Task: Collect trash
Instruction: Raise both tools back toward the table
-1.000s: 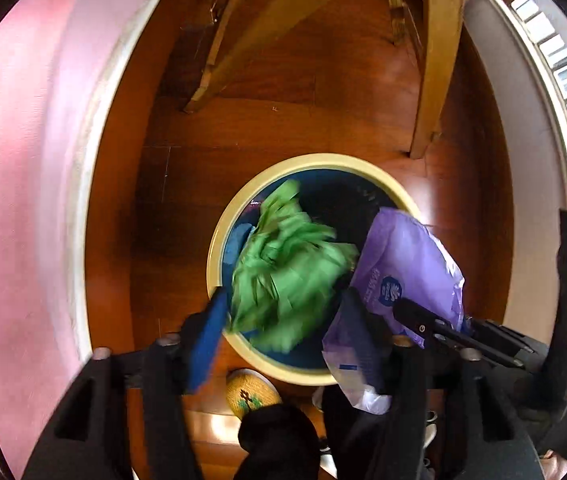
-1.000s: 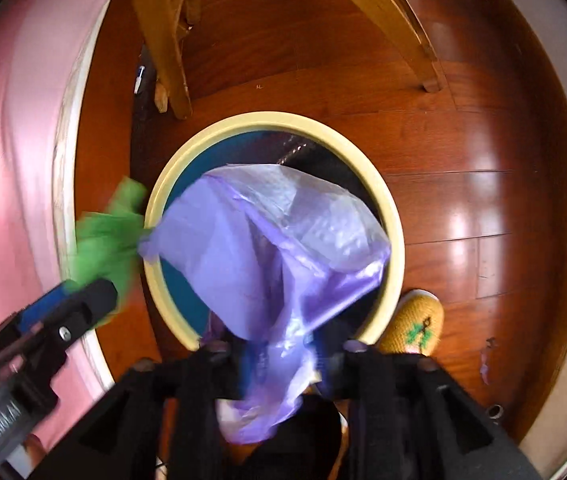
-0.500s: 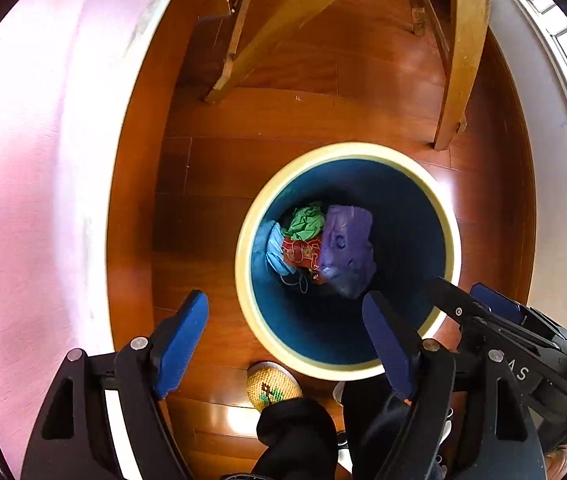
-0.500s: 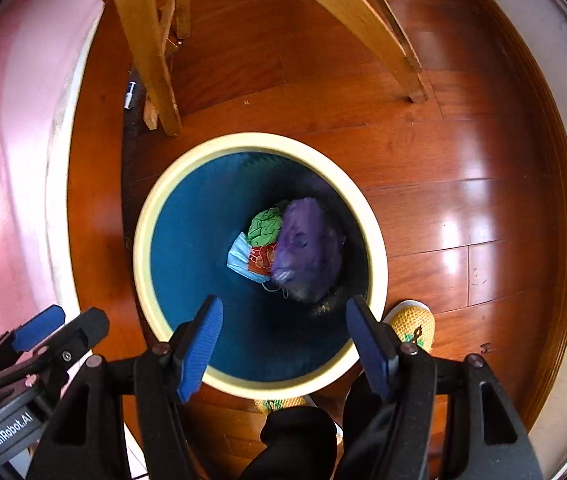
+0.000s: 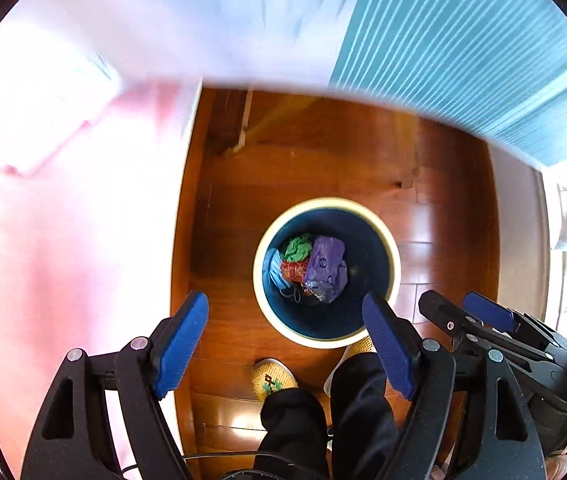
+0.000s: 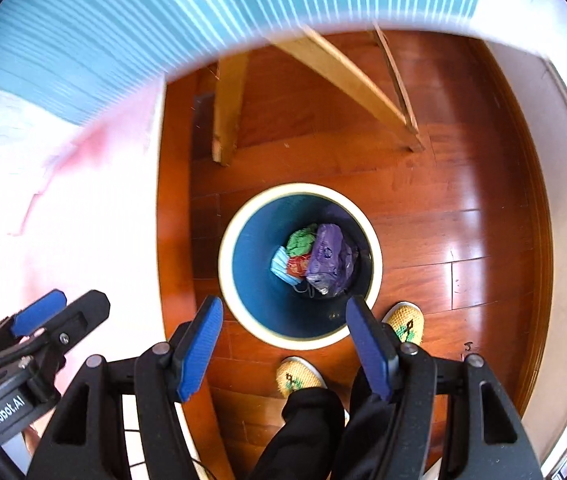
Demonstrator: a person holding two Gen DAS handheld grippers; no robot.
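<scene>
Both sets of jaws apart, empty: left gripper (image 5: 283, 344), right gripper (image 6: 283, 336), high over the waste bin (image 6: 243, 324). Green wrapper (image 6: 301, 241), purple bag (image 6: 329, 262), blue face mask (image 6: 281, 266) at its bottom. Risk: clipping the striped desk (image 6: 123, 32) edge overhead. Chair legs (image 6: 225, 108), slippered feet (image 6: 405, 324) crowding the bin.

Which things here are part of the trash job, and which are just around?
Job: bin; inside it purple bag, green wrapper, blue mask; both grippers, left and right, open and empty.
Around: chair legs, slippers, floor.
</scene>
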